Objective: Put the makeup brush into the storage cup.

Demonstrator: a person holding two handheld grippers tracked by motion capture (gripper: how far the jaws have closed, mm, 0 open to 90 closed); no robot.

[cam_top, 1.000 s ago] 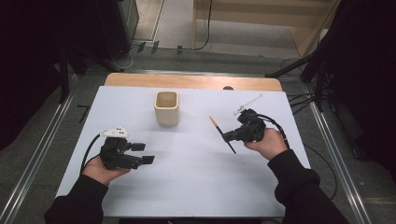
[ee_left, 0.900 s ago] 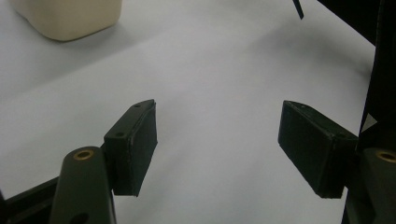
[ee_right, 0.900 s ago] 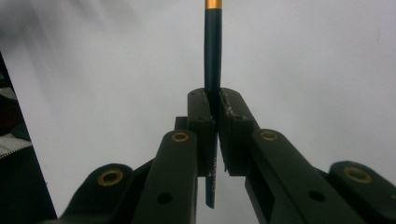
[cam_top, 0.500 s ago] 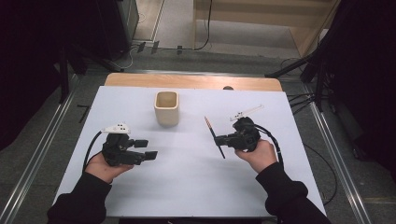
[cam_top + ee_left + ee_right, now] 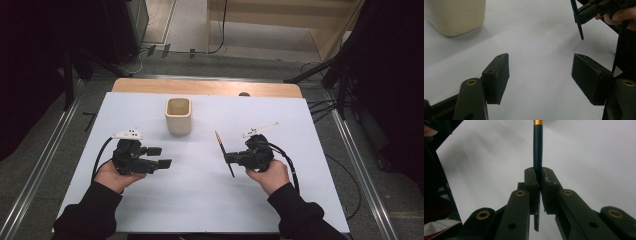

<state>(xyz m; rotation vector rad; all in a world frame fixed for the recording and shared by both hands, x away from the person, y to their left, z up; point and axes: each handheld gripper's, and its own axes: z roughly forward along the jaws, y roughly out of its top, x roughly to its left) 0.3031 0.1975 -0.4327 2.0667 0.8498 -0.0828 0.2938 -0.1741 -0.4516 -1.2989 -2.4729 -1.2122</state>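
Observation:
A dark blue pencil (image 5: 224, 152) with a gold band and orange end is clamped in my right gripper (image 5: 230, 160), at the right middle of the white table. In the right gripper view the pencil (image 5: 538, 157) runs up between the shut jaws of that gripper (image 5: 539, 180). My left gripper (image 5: 161, 156) is held at the left, jaws wide apart with nothing between them; its pads (image 5: 497, 75) frame bare table. A cream square cup (image 5: 178, 115) stands upright at the back middle, and its lower wall (image 5: 456, 15) shows at the top left of the left gripper view.
The white sheet (image 5: 200, 200) covers most of the table, with a wooden strip (image 5: 200, 87) along the far edge. Metal rails and cables run down both sides on the floor. The right hand with the pencil (image 5: 577, 20) appears in the left gripper view's top right.
The right gripper with the pencil has moved left and toward the person. The left gripper has shifted slightly right, still open.

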